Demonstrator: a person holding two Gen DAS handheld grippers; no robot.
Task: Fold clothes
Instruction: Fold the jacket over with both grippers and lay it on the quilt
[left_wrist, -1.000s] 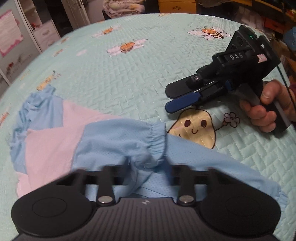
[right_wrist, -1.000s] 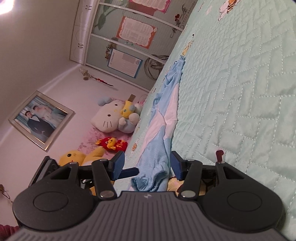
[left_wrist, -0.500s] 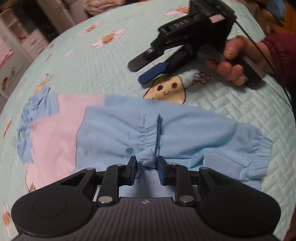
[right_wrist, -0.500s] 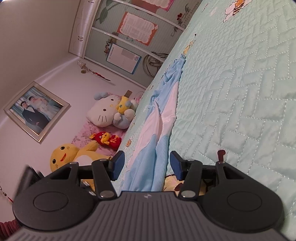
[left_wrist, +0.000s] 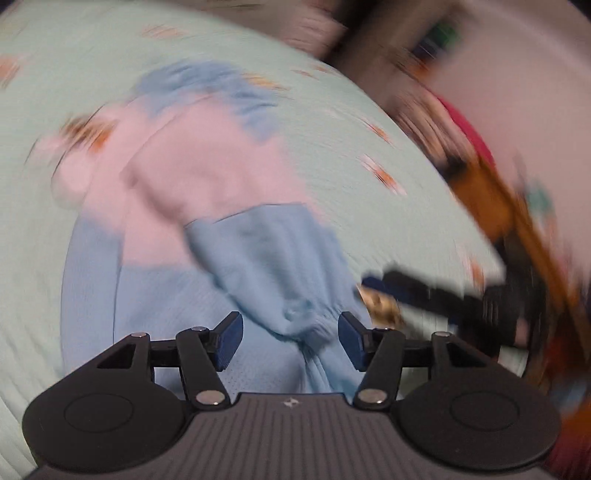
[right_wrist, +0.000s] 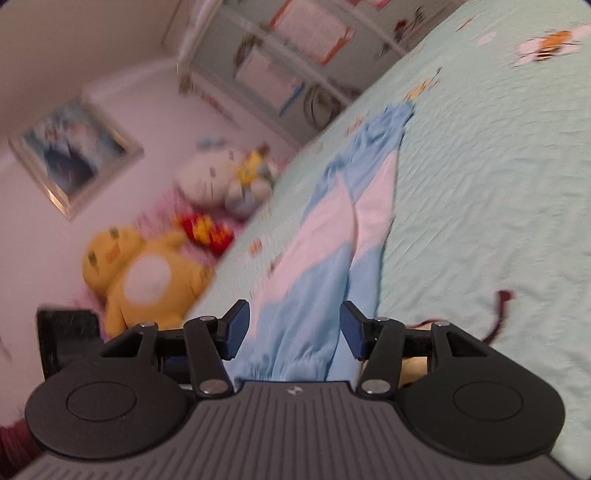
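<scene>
Half a second ago my left tongs pinched the gathered cuff of the light-blue and pink knit garment; now their blue pads stand wide apart, the cuff loose between them, laid over the garment on the mint quilted bedspread. I judge that fold placed. My right tongs gape too, straddling blue cloth, gripping nothing.

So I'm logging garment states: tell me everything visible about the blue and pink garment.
The garment is soft light-blue knit with pale pink panels and gathered elastic cuffs. It lies stretched along the mint quilted bedspread, partly folded over itself. One cuff bunches between the open left gripper fingers; another sits between the open right gripper fingers.
</scene>
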